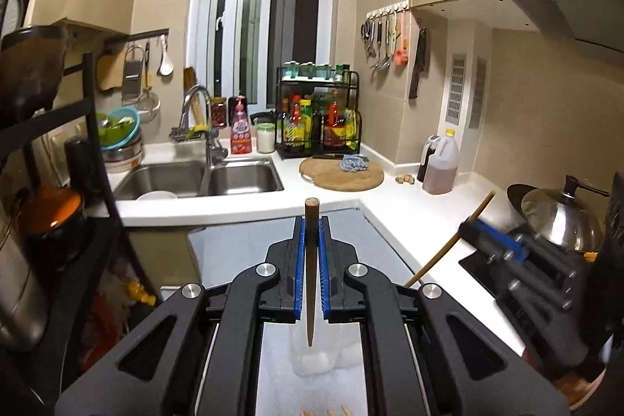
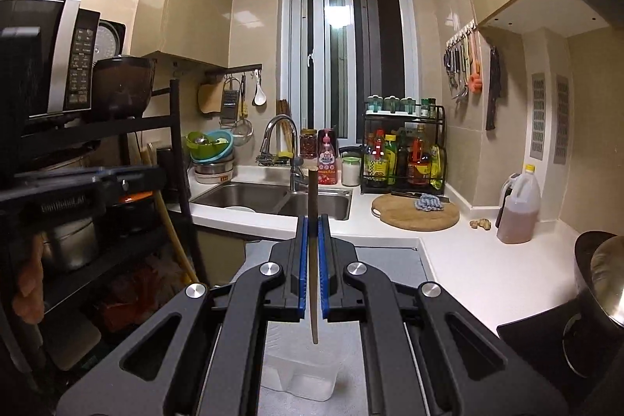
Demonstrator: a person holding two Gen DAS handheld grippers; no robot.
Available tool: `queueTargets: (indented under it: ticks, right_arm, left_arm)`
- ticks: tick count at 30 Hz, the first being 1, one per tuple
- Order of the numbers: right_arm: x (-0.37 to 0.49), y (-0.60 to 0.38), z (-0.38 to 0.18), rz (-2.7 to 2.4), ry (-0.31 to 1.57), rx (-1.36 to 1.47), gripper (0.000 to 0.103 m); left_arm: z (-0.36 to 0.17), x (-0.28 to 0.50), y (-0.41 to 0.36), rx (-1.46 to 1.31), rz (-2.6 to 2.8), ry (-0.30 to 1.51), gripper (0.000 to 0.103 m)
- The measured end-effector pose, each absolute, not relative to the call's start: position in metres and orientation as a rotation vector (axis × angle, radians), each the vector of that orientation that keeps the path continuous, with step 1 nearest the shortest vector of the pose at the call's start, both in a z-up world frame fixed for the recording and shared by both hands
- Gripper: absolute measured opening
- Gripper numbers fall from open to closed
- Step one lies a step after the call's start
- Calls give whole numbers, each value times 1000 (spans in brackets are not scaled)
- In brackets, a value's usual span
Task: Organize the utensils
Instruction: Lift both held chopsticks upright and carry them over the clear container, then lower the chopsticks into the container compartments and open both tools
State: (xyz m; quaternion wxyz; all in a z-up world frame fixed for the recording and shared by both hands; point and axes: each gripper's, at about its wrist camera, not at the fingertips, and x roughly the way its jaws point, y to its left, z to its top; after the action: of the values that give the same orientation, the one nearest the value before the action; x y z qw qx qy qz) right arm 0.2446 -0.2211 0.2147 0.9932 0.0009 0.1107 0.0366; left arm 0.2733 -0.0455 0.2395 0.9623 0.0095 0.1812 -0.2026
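Note:
My left gripper (image 1: 311, 221) is shut on a dark brown chopstick (image 1: 311, 271), held upright with its thin tip hanging above a clear plastic container (image 1: 312, 361). My right gripper (image 2: 312, 221) is shut on a lighter brown chopstick (image 2: 312, 260), upright, its tip above the same clear container (image 2: 300, 377). In the left wrist view the right gripper (image 1: 491, 240) appears blurred at the right with its chopstick (image 1: 448, 244) slanting. In the right wrist view the left gripper (image 2: 78, 182) shows at the left edge.
A grey surface (image 2: 390, 260) holds the container. A white counter (image 1: 409, 213) wraps around with a double sink (image 1: 202, 178), a round cutting board (image 1: 343, 174), a condiment rack (image 1: 318, 112), an oil jug (image 1: 440, 162) and a lidded wok (image 1: 557, 217). A black shelf rack (image 2: 97, 151) stands at the left.

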Motion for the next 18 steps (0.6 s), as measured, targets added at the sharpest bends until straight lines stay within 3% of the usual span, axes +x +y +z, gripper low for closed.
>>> queueTargets:
  ticks: [18]
  right_arm:
    - [279, -228, 155, 49, 340, 40, 5]
  left_arm:
    - [175, 322, -56, 35, -366, 479, 6]
